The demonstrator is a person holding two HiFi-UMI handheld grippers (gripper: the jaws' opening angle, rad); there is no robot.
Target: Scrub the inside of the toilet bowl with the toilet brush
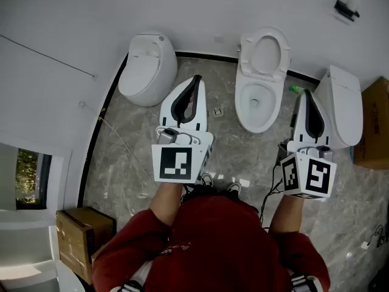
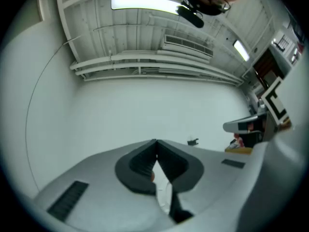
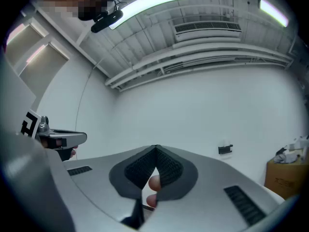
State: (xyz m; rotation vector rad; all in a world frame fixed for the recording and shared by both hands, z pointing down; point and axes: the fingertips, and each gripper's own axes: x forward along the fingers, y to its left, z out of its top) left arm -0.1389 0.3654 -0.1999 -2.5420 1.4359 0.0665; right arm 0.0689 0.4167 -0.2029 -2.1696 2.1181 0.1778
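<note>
In the head view an open white toilet [image 1: 261,81] with its seat lid raised stands on the grey marble floor against the far wall. No toilet brush shows clearly; a small green object [image 1: 295,90] lies just right of that bowl. My left gripper [image 1: 196,79] is held level in front of me, left of the bowl, jaws shut on nothing. My right gripper [image 1: 304,93] hovers right of the bowl, also shut and empty. Both gripper views face the white wall and ceiling, with the left gripper [image 2: 155,142] and right gripper [image 3: 155,148] tips touching.
A closed white toilet [image 1: 148,69] stands at the left and another [image 1: 341,105] at the right. Cardboard boxes sit at the lower left [image 1: 82,236] and right edge [image 1: 375,123]. Cables trail over the floor [image 1: 121,140]. A black bracket [image 3: 225,149] hangs on the wall.
</note>
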